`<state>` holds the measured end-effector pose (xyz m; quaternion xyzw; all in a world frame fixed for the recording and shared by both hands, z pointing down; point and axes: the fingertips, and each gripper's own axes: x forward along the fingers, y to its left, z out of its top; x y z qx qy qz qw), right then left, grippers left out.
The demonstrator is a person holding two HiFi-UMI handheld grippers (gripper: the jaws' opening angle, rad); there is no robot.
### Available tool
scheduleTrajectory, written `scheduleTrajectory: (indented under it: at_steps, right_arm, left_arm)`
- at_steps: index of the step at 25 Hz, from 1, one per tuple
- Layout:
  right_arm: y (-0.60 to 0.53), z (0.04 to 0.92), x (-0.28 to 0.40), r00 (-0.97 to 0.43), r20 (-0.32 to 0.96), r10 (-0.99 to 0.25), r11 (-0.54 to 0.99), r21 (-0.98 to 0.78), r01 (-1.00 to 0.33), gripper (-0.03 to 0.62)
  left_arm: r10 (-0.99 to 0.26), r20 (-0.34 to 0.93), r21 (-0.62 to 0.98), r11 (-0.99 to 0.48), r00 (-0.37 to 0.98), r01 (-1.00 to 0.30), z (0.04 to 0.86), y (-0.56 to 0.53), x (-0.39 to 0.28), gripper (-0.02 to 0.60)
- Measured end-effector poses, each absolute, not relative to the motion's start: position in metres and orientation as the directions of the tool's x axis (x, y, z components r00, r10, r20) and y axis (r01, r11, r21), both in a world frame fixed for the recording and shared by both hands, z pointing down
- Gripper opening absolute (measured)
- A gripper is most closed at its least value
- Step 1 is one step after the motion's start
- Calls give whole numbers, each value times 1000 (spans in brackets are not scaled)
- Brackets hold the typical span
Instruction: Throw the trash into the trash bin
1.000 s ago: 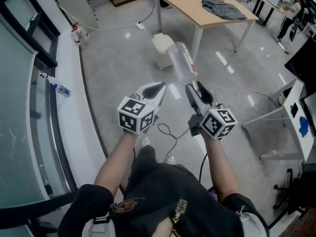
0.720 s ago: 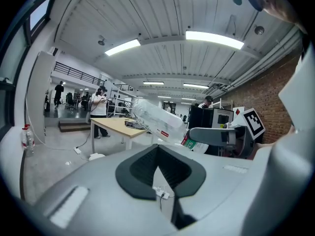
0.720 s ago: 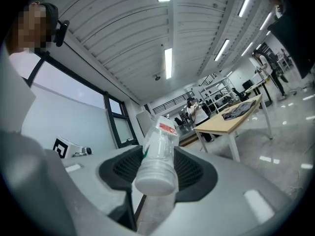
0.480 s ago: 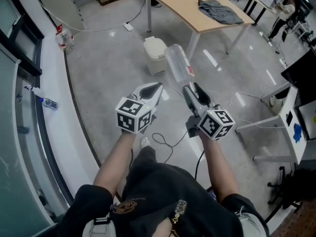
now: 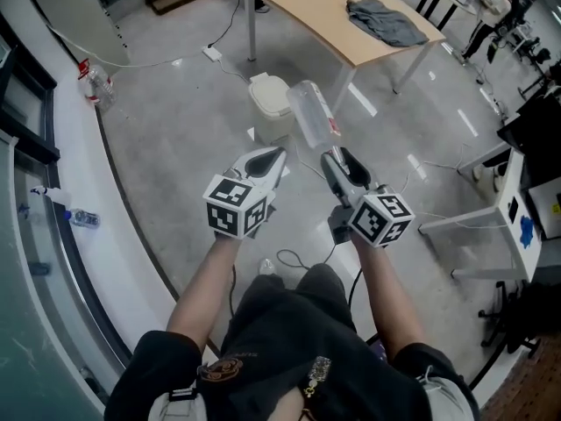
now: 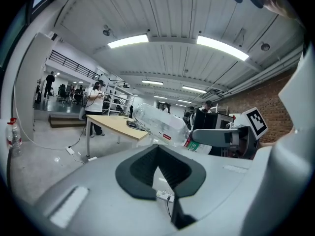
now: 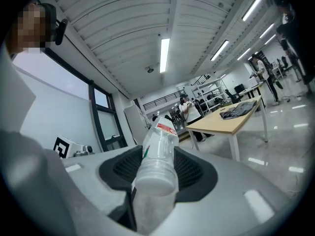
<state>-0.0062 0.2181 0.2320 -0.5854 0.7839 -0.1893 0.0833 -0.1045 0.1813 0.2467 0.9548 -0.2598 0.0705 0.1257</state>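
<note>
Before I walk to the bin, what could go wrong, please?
The right claw grips the clear plastic bottle near its cap end, so the long body could swing loose. The white lidded trash bin looks closed. A black cable loops on the floor by your feet: a trip hazard.

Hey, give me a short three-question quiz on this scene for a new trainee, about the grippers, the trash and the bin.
1. What does the right gripper hold between its jaws?
2. True or false: the trash bin stands on top of the wooden table.
3. Fill in: the left gripper holds ____.

Key
1. A clear plastic bottle, gripped near its cap end.
2. False: it stands on the floor beside the table.
3. Nothing: its jaws are together with no object between them.
</note>
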Motion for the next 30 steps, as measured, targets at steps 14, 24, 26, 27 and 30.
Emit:
scheduleTrajectory:
  at_steps: [14,24,26,27,30]
  right_arm:
    - [100,258,47,-336,85,-938,264,-450,-853,201]
    - [-21,285,133,-437,120,-891,329,-492,-806,201]
    - [-39,294,144,-460,131,-878,341,-503,-794,201]
    - [-48,299,147,-471,136,-871,346,-509,-788,201]
    - [-73,310,152,-494,152,-856,354,-526,-773,201]
  left_arm:
    - [-500,256,197,-811,827,-551,270,70,-55,3]
    - [-550,360,208,-740,754,-639,306,-44,33,3]
    - [-557,378,208,-728,740,-654,314,-60,46,3]
    - [-559,388,207,-722,733,-660,318,-68,51,3]
    - [-557,424,207,-708,714,-675,332,-88,57,3]
